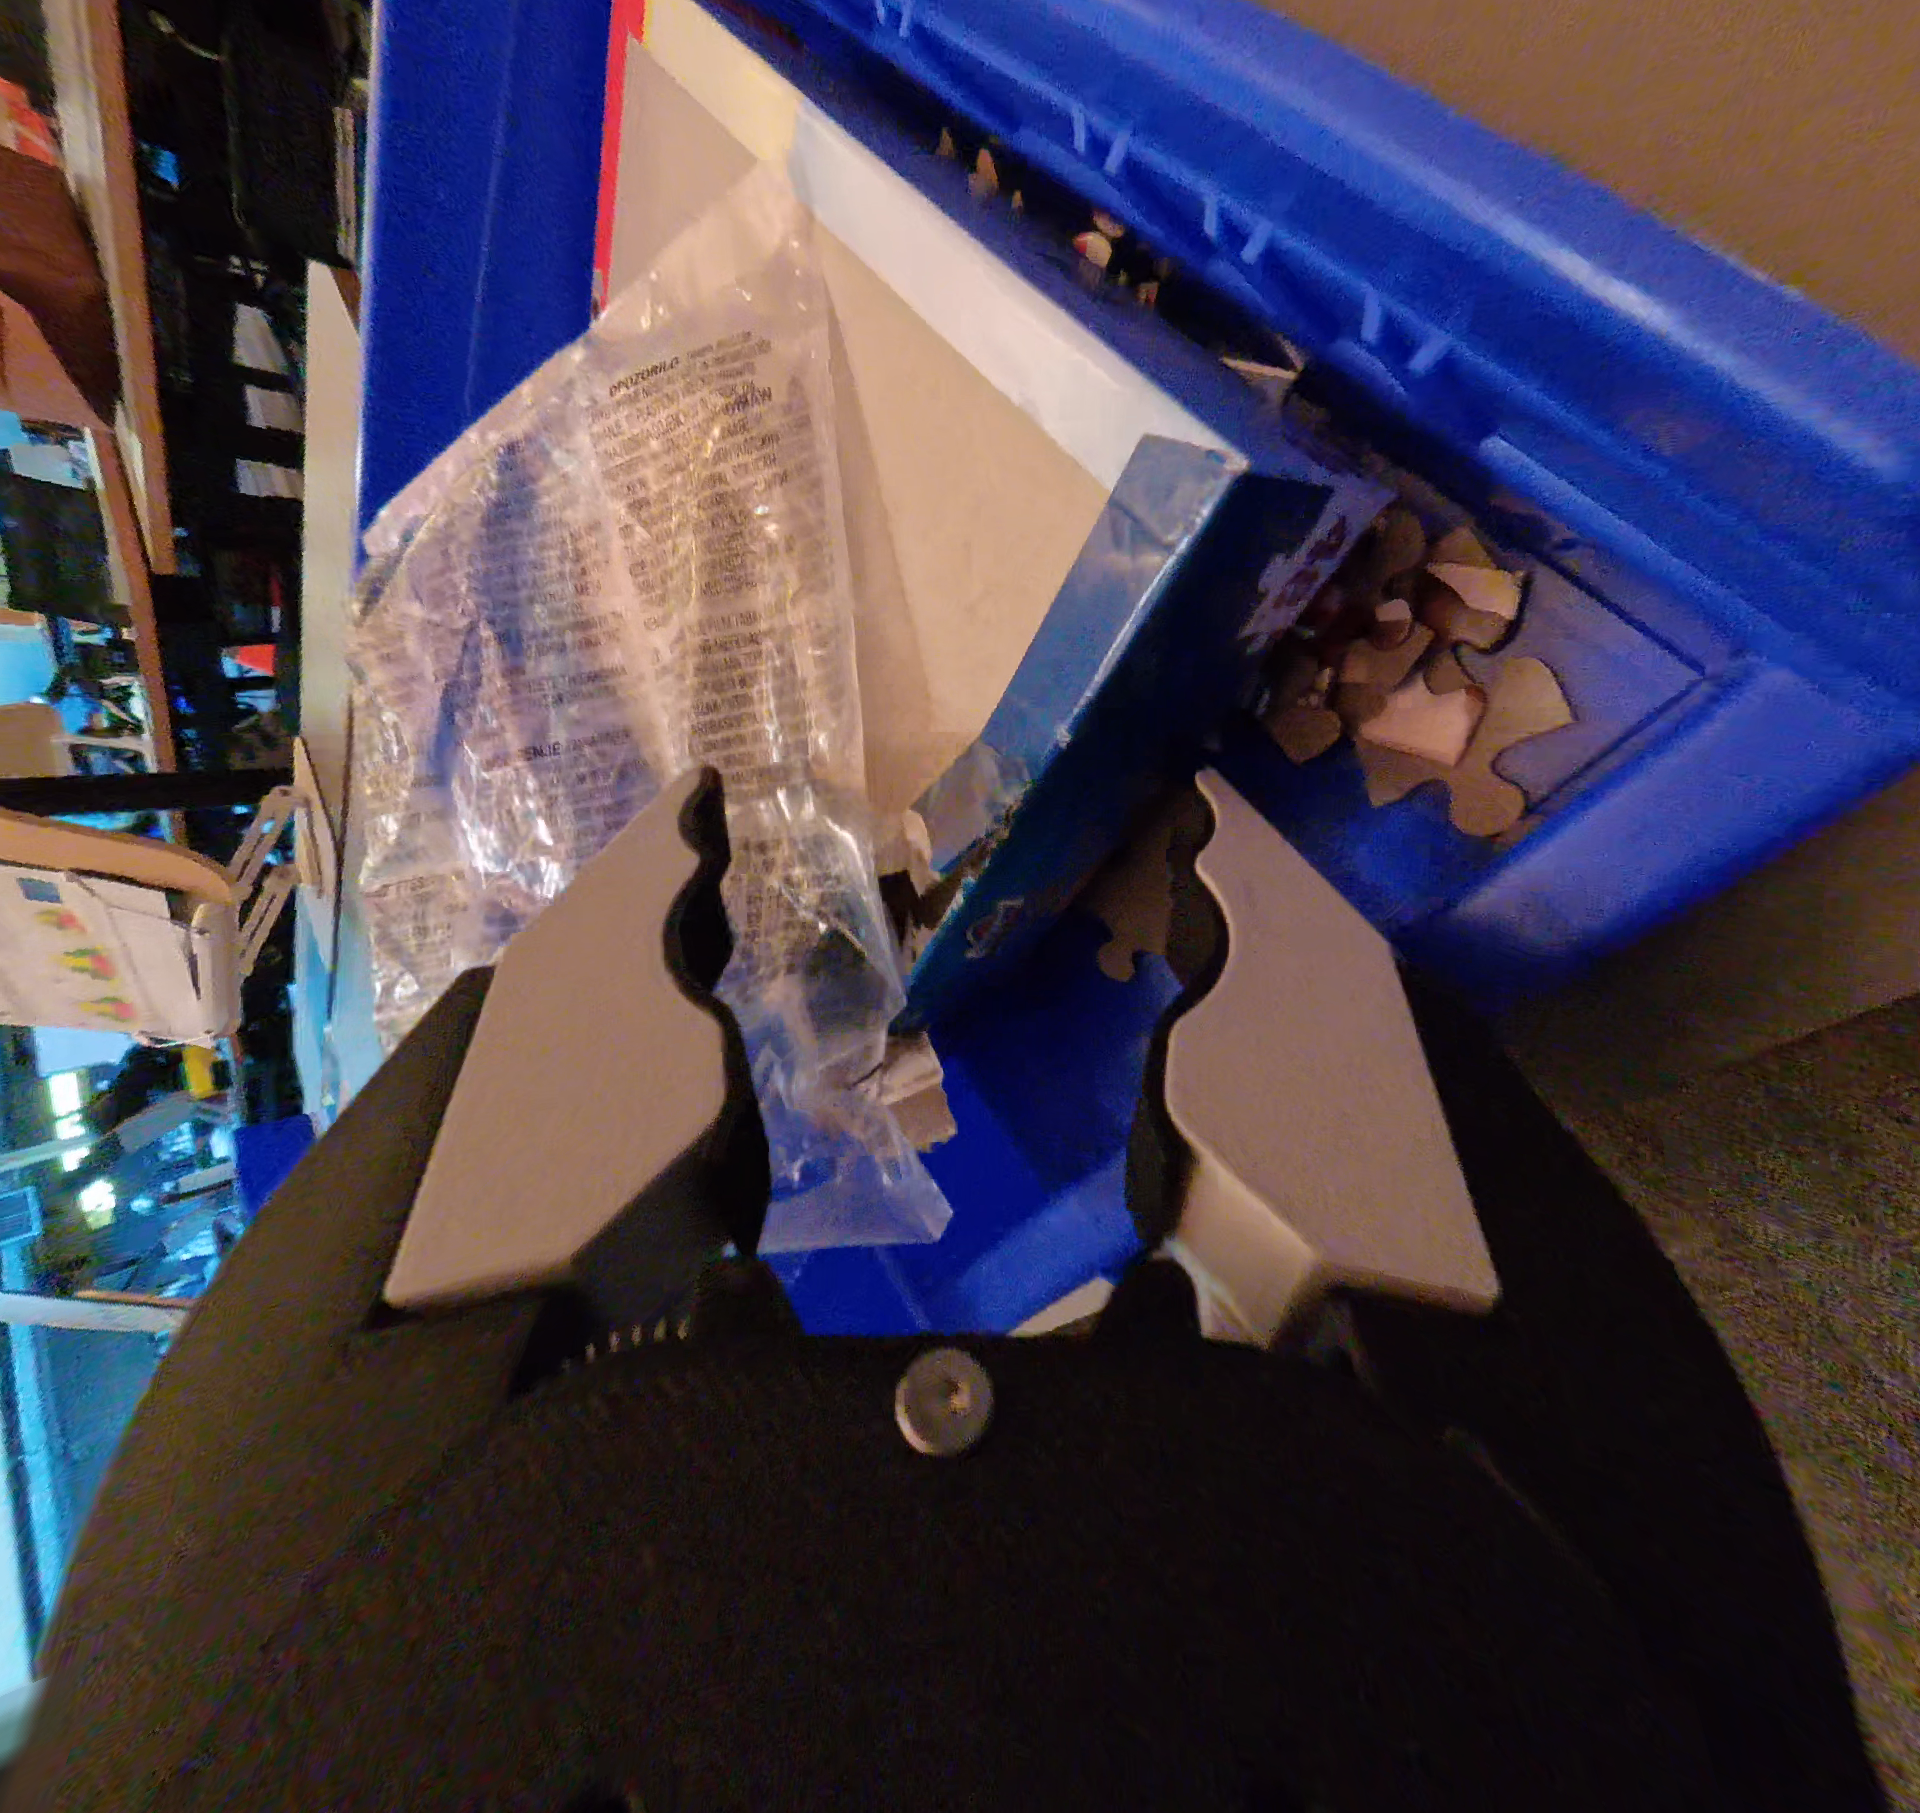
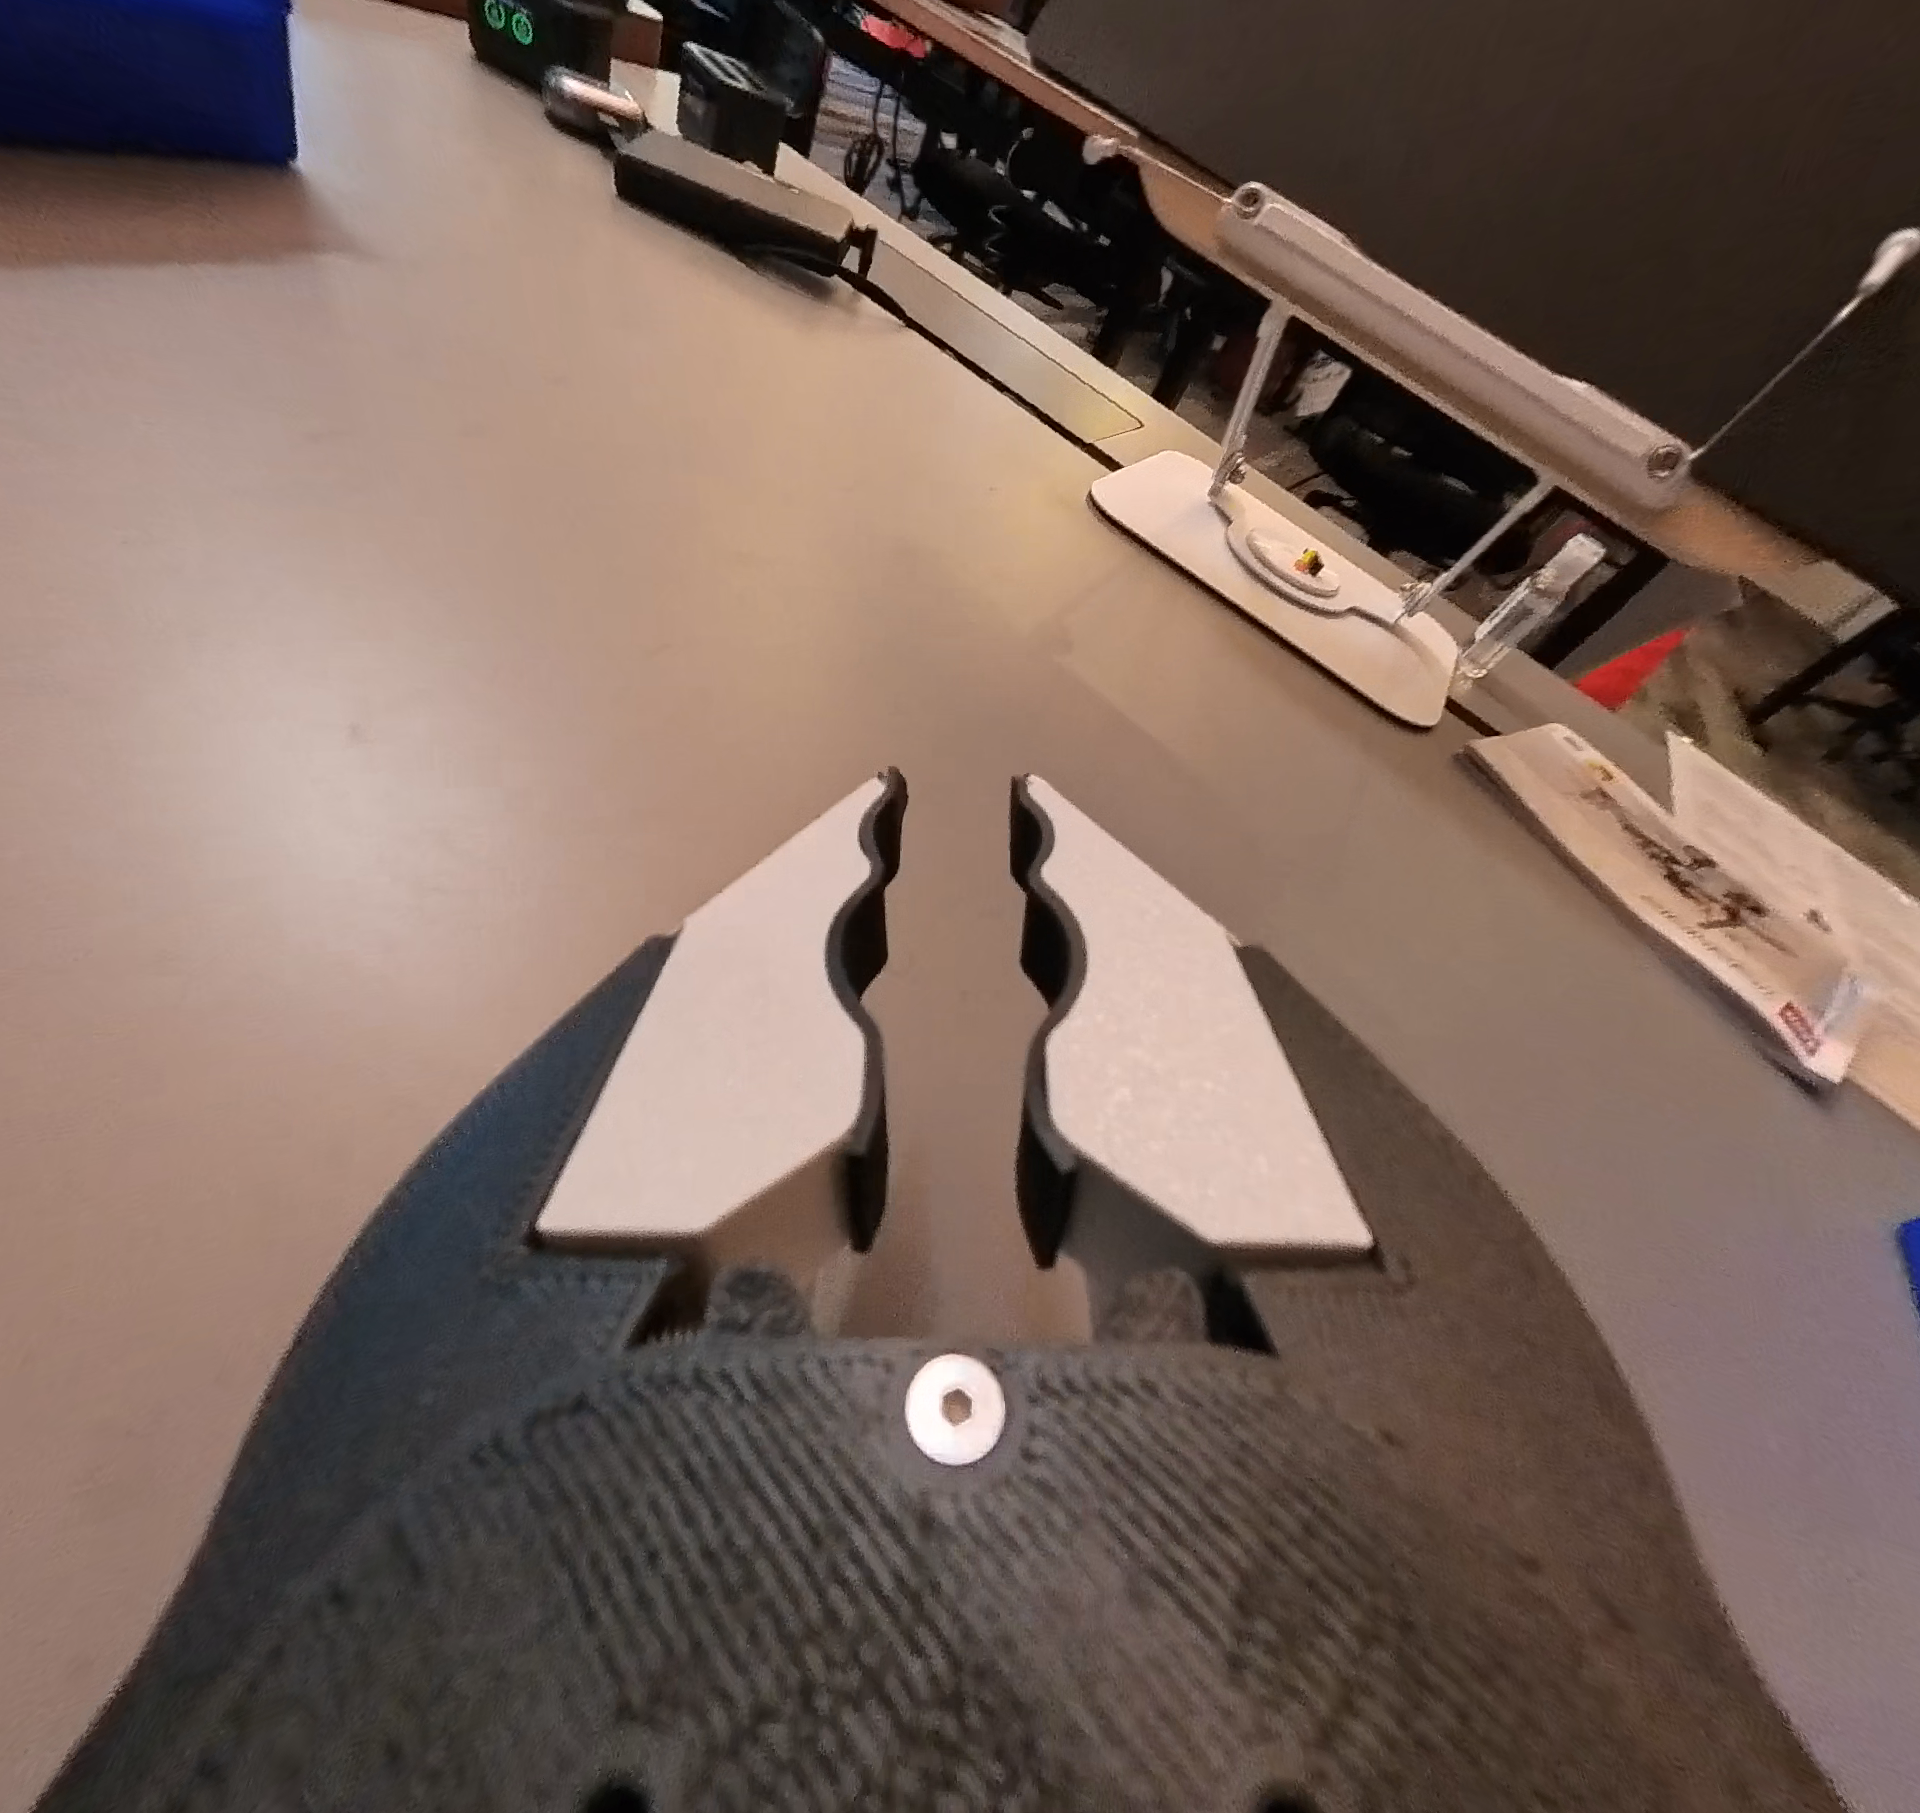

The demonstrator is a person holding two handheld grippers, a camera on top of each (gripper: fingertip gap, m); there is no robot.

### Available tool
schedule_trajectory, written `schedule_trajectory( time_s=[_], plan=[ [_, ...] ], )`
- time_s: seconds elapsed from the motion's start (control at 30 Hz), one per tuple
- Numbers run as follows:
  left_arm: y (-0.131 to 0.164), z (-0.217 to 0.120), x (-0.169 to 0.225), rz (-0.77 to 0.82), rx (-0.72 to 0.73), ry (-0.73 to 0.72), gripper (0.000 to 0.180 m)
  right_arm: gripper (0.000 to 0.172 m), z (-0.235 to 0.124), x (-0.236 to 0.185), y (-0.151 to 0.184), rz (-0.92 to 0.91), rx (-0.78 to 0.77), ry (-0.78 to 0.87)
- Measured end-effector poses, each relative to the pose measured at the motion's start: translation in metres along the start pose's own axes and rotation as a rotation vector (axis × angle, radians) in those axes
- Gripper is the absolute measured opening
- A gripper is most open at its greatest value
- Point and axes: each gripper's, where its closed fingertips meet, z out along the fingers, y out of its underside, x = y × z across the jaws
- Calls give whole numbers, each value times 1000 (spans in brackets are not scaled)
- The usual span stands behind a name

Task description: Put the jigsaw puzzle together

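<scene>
Plastic bag lies against one pad of the wide-spread left gripper, unpinched; it could slip into the blue bin. Right gripper stands narrow, bare.

My right gripper hangs low over the tan table, its fingers a narrow gap apart with only bare tabletop showing between them. Taking the white lamp base as my mark: it sits ahead and to the right of the fingertips, a printed booklet lies nearer me beyond it, and a blue bin stands far left.
</scene>
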Motion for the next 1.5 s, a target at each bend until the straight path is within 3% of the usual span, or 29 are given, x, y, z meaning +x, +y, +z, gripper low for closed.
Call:
schedule_trajectory(
  time_s=[0.07,0.17,0.23,0.3,0.4,0.53,0.67,0.87,1.1,1.2,1.4,1.5],
  plan=[
    [-1,8,-10,37,-51,-57,99,19,-1,2,-1,20,13,-2],
    [-3,15,4,63,-84,32,64,19,-3,3,-3,25,27,-1],
    [-11,12,-3,56,-18,-18,44,19,-3,2,-3,24,30,-4],
    [-20,3,-18,-12,59,-84,40,19,-3,1,-3,24,30,-11],
    [-36,-19,-41,-235,211,-78,38,19,-4,1,-4,28,32,-17],
    [-46,-50,-85,-692,455,-29,37,19,-5,3,-5,45,43,-18],
    [-22,-53,-107,-1142,618,71,37,19,-6,4,-5,57,50,-22],
    [16,-36,-79,-1437,670,139,41,19,-6,3,-5,48,47,-22],
    [33,-47,-83,-1354,580,-88,38,19,-4,2,-3,28,31,-14],
    [30,-49,-84,-1359,584,-99,37,19,-3,1,-2,19,19,-11],
    [9,-53,-76,-1327,608,-93,55,19,-1,0,0,1,2,-3],
    [-2,-57,-72,-1222,574,-180,70,19,0,0,0,4,1,-4]
  ],
)
